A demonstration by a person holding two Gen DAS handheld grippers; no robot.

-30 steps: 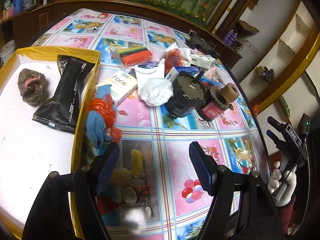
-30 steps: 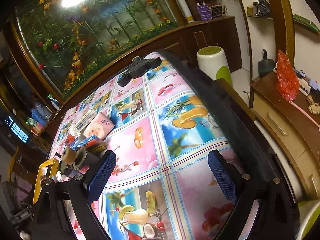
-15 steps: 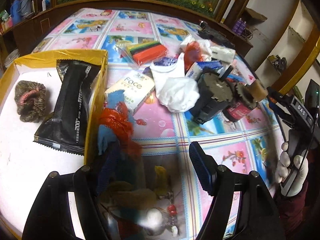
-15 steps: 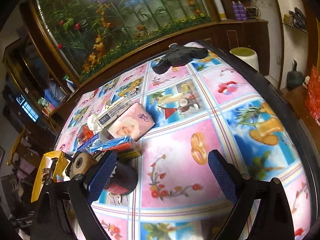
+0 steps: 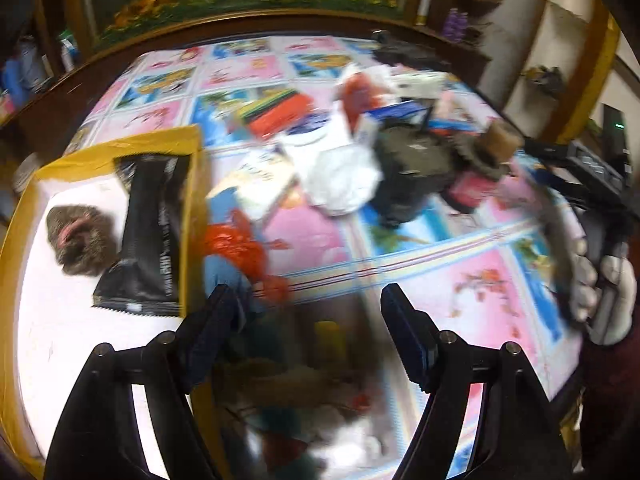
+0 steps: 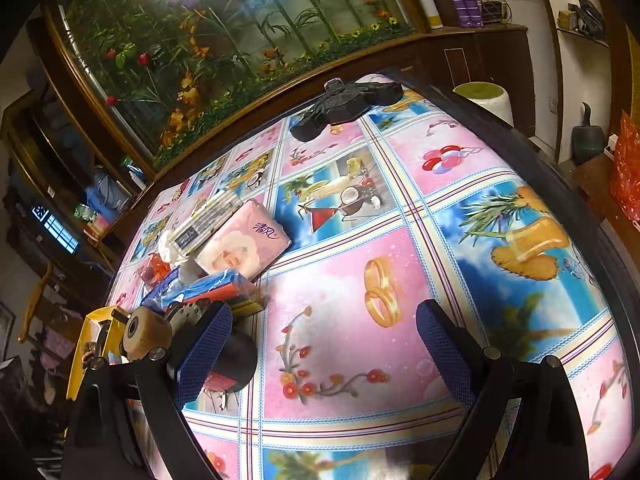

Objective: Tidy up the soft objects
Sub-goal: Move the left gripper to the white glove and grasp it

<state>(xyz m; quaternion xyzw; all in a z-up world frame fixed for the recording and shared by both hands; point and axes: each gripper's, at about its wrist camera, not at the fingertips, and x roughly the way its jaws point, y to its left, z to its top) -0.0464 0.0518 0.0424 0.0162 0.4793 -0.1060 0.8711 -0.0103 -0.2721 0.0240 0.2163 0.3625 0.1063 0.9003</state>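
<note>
While the left gripper (image 5: pixel 306 312) hangs spread wide and holding nothing, looks aimed at the blue-and-red soft bundle (image 5: pixel 236 256) lying just outside the yellow tray (image 5: pixel 192 184), probably because that's the nearest squishy thing to the drop spot. Already in the tray: a fuzzy brown ball (image 5: pixel 80 236) and a black pouch (image 5: pixel 150 232), so sorting seems partly done. Rest of the pile, white cloth (image 5: pixel 340 176) and pink tissue pack (image 6: pixel 244 244) included, sits mid-table on the tablecloth (image 6: pixel 340 292). Right gripper (image 6: pixel 324 348) also spread wide, nothing in it, parked over bare cloth beside the clutter, likely waiting its turn. Left view pretty blurry, so hard to say more.
</note>
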